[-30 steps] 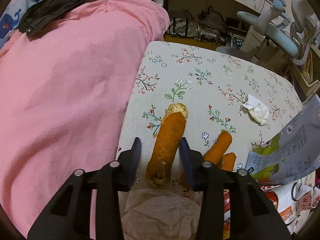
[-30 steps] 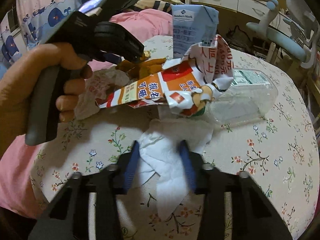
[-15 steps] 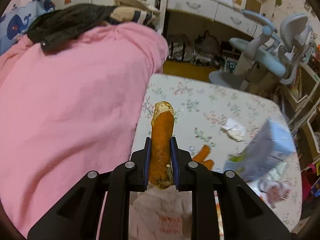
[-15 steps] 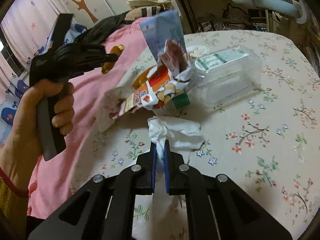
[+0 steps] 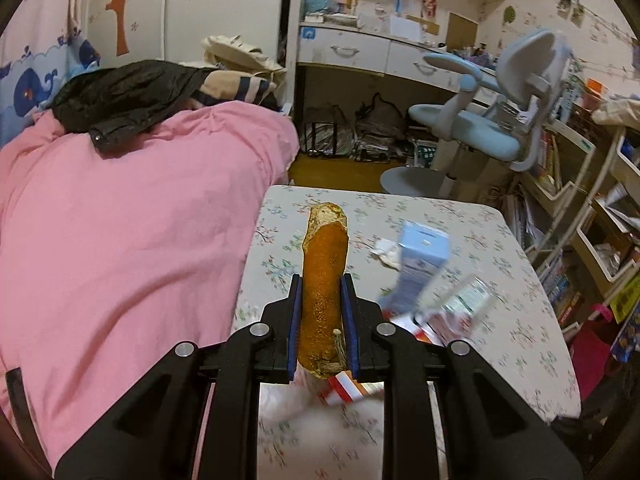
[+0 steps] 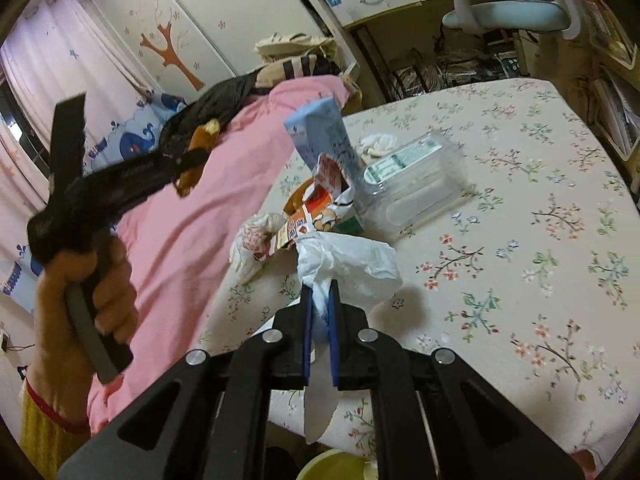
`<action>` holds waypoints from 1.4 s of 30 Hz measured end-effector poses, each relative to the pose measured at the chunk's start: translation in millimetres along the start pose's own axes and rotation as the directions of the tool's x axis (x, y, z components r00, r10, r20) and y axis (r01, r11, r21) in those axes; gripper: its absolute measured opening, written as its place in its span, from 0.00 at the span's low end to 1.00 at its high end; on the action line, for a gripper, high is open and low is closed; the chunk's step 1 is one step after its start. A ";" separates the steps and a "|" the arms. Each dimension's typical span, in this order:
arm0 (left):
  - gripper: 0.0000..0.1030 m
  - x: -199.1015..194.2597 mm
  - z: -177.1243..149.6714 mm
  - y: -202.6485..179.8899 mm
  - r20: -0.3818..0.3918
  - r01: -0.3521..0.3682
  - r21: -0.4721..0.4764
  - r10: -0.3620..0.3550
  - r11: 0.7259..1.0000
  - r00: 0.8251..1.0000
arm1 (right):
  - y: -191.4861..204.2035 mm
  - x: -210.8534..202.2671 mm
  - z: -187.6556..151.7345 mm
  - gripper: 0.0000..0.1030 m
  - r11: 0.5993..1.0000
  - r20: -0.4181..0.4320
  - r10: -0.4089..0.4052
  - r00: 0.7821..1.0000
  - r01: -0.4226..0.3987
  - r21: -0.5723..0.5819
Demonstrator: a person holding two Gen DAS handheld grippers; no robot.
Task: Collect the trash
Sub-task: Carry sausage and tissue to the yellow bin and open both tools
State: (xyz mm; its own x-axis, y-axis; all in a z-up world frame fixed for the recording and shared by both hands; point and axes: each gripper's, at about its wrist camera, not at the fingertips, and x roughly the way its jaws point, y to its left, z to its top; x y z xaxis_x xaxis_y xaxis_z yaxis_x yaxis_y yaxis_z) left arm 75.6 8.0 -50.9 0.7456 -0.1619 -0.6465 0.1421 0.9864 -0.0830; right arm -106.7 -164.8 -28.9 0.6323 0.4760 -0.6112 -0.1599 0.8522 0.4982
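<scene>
Clearly, both tongs already carry trash above the counter point(image 6: 520, 208). The left tongs point(image 5: 322, 300) are pressed on the sides of an orange fried food stick point(image 5: 323, 280), which stands out forward between the blue pads, clear of the cloth. The right tongs point(image 6: 320, 304) are nearly pressed together and pinch a white crumpled tissue point(image 6: 348, 264); one end hangs down behind the pads. I judge that each piece is held firmly so it can travel to a bin; a yellow-green rim point(image 6: 336, 464) shows just under the right tongs and may be that bin, but I cannot tell.

More trash waits on the counter: a pale blue carton point(image 6: 324, 140), a torn red-and-white wrapper point(image 6: 316, 208), a clear plastic box point(image 6: 412, 188) and a small paper wad point(image 6: 378, 142).

A flowered cloth covers the counter. Beside it lies a bed with a pink blanket point(image 5: 132, 232), and beyond stand a blue desk chair point(image 5: 480, 136) and white drawers point(image 5: 344, 50).
</scene>
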 end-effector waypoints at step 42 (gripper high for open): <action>0.17 -138.8 -175.3 -59.9 -0.071 0.041 0.075 -0.035 0.996 0.997 | 17.8 -61.2 -127.2 0.08 0.997 -0.129 0.026 0.991 -0.035 -0.068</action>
State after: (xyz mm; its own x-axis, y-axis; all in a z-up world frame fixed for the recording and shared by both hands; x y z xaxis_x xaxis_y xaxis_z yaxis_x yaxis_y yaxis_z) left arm -150.6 -23.4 -89.2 0.6921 -0.1942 -0.6952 0.2211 0.9739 -0.0520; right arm -244.7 -151.1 -60.8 0.5245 0.5223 -0.6724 -0.2334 0.8477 0.4764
